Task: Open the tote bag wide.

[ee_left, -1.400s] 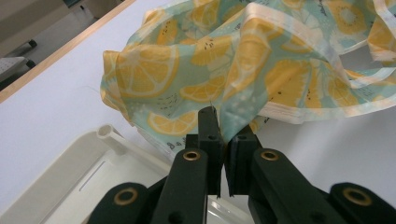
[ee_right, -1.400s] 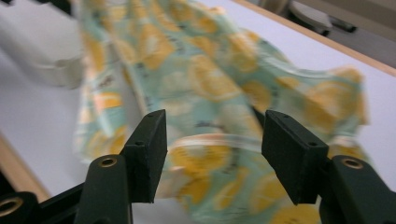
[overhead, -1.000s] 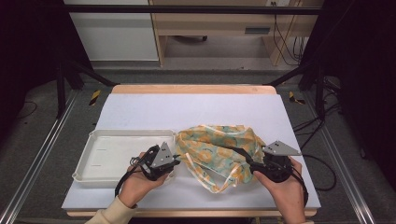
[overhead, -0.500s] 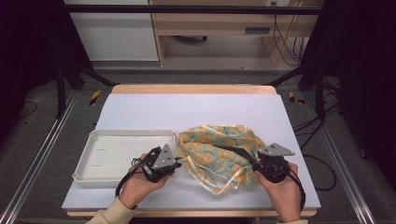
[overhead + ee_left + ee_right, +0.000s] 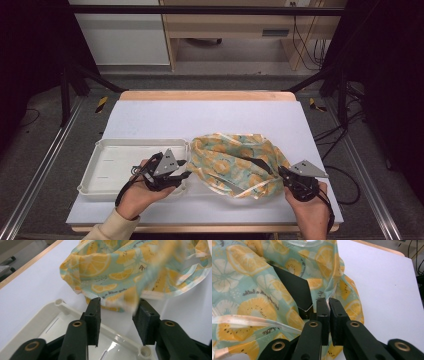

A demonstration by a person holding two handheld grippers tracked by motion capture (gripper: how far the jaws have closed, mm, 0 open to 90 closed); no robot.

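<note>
A teal cloth [image 5: 235, 165] printed with orange slices lies crumpled on the white table. My left gripper [image 5: 186, 170] rests over the right rim of a white tray [image 5: 100, 150]. Its jaws have just been opening and stand apart. In the left gripper view a blurred edge of the cloth [image 5: 100, 265] hangs loose at the left gripper [image 5: 118, 301], with no pad pressing on it. My right gripper [image 5: 282, 172] is at the cloth's right edge. Its jaws have just been closing, and the right gripper [image 5: 328, 300] now pinches a fold of the cloth [image 5: 249, 290] beside a black patch [image 5: 294, 287].
The tray [image 5: 62, 305] has a shallow ribbed floor and lies left of the cloth. White tabletop [image 5: 210, 115] stretches behind both to a wooden far edge. Metal rails run along both sides of the table, and cables trail on the floor at the right.
My left jaws have opened and let go of the cloth's edge, which is dropping. My right gripper has sunk slightly onto the cloth's right edge and shut on it.
</note>
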